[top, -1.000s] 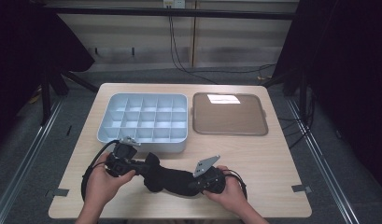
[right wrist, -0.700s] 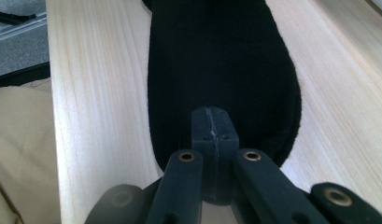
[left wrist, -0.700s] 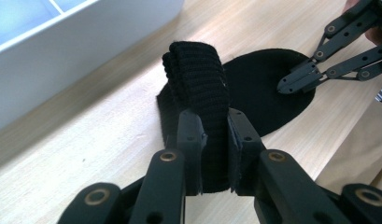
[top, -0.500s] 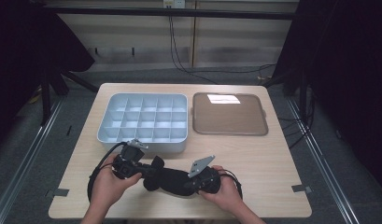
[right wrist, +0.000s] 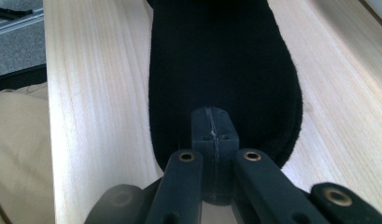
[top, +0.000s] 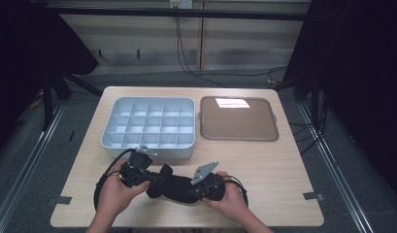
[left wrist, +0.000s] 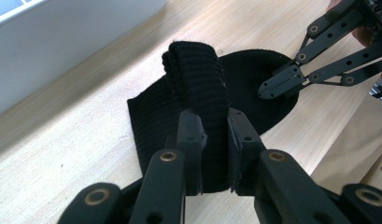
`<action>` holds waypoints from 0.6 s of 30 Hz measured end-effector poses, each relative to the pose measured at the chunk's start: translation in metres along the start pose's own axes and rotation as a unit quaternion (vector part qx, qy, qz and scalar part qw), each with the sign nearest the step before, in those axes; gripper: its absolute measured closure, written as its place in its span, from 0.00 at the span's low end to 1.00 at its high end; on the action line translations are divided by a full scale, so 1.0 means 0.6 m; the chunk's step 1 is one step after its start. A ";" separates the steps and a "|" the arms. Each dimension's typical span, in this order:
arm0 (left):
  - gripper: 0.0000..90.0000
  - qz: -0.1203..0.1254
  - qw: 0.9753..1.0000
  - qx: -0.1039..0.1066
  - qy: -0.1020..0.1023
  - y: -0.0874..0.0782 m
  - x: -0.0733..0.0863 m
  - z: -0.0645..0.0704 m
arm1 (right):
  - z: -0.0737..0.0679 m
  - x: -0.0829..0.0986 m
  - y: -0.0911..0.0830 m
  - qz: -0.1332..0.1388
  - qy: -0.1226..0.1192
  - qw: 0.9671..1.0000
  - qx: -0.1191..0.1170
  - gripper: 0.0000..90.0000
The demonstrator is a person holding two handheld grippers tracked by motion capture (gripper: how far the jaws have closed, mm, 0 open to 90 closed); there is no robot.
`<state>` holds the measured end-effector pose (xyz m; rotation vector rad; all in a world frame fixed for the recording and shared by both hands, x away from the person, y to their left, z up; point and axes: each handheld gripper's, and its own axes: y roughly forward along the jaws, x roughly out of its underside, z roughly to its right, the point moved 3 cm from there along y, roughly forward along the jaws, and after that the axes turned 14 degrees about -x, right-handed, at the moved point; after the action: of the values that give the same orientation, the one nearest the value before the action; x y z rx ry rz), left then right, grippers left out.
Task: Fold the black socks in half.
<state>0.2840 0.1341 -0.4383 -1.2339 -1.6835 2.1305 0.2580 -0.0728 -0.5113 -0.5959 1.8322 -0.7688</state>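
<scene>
A black sock [top: 174, 187] lies on the wooden table near its front edge, between my two grippers. My left gripper [top: 155, 182] is shut on the sock's ribbed cuff [left wrist: 195, 74], which is lifted and doubled over the rest of the sock [left wrist: 247, 77]. In the left gripper view its jaws [left wrist: 212, 144] clamp the thick fold from both sides. My right gripper [top: 189, 190] is shut, and its closed tip [right wrist: 212, 116] rests on the toe end of the sock [right wrist: 221, 60]. I see no fabric between its jaws. The right gripper [left wrist: 269, 88] also appears at the sock's rounded end.
A grey compartment box [top: 150, 124] stands just behind the left hand, and its white wall [left wrist: 62, 42] is close to the cuff. A brown tray [top: 237, 119] sits to its right. The table's front edge [top: 186, 225] is right under the hands.
The left gripper has carried the cuff to the right, toward the toe, and the sock is bunched shorter. The right gripper has stayed on the toe end.
</scene>
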 end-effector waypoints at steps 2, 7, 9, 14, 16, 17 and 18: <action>0.86 0.000 1.000 0.002 0.002 0.001 0.000 0.001 | -0.001 -0.003 0.003 -0.001 0.000 1.000 -0.002 1.00; 0.86 -0.003 1.000 0.001 0.002 0.004 0.002 -0.001 | -0.004 -0.012 0.010 -0.001 -0.008 1.000 -0.002 1.00; 0.86 -0.005 1.000 0.001 -0.001 0.006 0.004 -0.003 | -0.005 -0.014 0.009 -0.002 -0.012 1.000 -0.001 1.00; 0.86 -0.012 1.000 0.001 -0.007 0.012 0.008 -0.009 | -0.015 -0.020 -0.012 0.013 -0.019 1.000 0.001 1.00; 0.86 -0.013 1.000 0.002 -0.008 0.013 0.008 -0.009 | -0.019 -0.020 -0.026 0.018 -0.023 1.000 0.004 1.00; 0.86 -0.014 1.000 0.001 -0.010 0.014 0.009 -0.009 | -0.018 -0.018 -0.034 0.021 -0.024 0.999 0.007 1.00; 0.86 -0.015 1.000 0.001 -0.010 0.015 0.010 -0.010 | -0.017 -0.015 -0.042 0.025 -0.021 0.999 0.010 1.00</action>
<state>0.2875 0.1387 -0.4493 -1.1838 -1.6962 2.1331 0.2530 -0.0812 -0.4847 -0.5470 1.7921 -0.7343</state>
